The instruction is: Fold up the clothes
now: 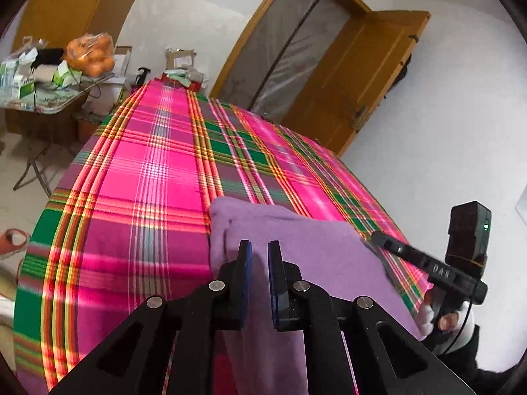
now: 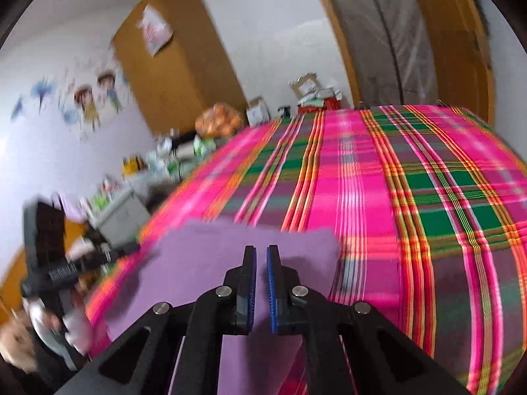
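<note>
Left claw (image 1: 260, 247): seen from its own wrist camera, its two blue-padded fingers stand nearly closed, pinching a raised fold of the purple fleece garment (image 1: 296, 240).
Garment, left view: it lies partly folded on the plaid bedspread (image 1: 148, 171), close to the bed's near edge.
Other hand, left view: the right claw (image 1: 378, 238) reaches in from the right, its tip at the garment's far edge.
Right claw (image 2: 261, 250): in its own blurred view, the fingers are nearly closed above the purple fleece garment (image 2: 230, 253); I cannot tell whether cloth is caught between them.
Left claw, right view: a blurred dark shape (image 2: 131, 248) at the garment's left edge.
Risk: if only one claw truly grips, lifting would probably drag the fleece crooked, undoing the fold or sliding it off the bed edge.
</note>
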The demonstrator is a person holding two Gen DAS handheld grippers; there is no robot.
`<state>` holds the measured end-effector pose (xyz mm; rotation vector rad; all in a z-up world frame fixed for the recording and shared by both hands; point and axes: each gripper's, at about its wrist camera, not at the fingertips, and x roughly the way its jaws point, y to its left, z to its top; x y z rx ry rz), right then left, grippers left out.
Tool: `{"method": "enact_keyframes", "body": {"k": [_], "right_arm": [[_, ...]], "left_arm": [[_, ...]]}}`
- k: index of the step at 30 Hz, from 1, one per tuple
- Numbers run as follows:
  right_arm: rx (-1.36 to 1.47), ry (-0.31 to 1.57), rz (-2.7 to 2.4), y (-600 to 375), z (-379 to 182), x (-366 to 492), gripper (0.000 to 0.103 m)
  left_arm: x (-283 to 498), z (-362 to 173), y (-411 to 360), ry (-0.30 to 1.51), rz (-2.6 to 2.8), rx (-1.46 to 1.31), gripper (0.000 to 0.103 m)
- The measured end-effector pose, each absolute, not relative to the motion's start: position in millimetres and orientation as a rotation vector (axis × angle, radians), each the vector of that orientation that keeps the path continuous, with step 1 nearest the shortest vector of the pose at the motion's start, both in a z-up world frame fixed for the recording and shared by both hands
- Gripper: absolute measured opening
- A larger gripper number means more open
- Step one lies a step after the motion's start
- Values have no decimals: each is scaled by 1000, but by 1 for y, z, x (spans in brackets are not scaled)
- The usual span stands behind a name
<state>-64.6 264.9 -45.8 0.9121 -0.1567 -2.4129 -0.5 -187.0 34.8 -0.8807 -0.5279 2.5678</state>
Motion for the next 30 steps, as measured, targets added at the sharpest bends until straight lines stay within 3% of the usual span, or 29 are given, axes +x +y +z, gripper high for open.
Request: {"method": "enact_keyframes", "body": {"k": [3,10,13,19,25,30], "right_arm": [[974,-54,-2413,253,-54,-61,7],[1036,-95,-2392,254,-60,-70,5],[1028,-156,-2396,261,-54,-56,5],[974,-24,-2418,258,-60,-12,6],[939,-101,-2440,268,-53,5,6],[868,7,-2467,263,-63,20,6]], "left_arm": [[-3,25,-175,-462,2557,-932,11],[-9,16,-168,-438,2566,-1015,11],[3,17,-171,-454,2567,-990,11],[32,9,-171,-491,2524,-968,11],[47,12,-170,-481,2569,-939,11],[56,3,-178,-541,2553,-930,11]]}}
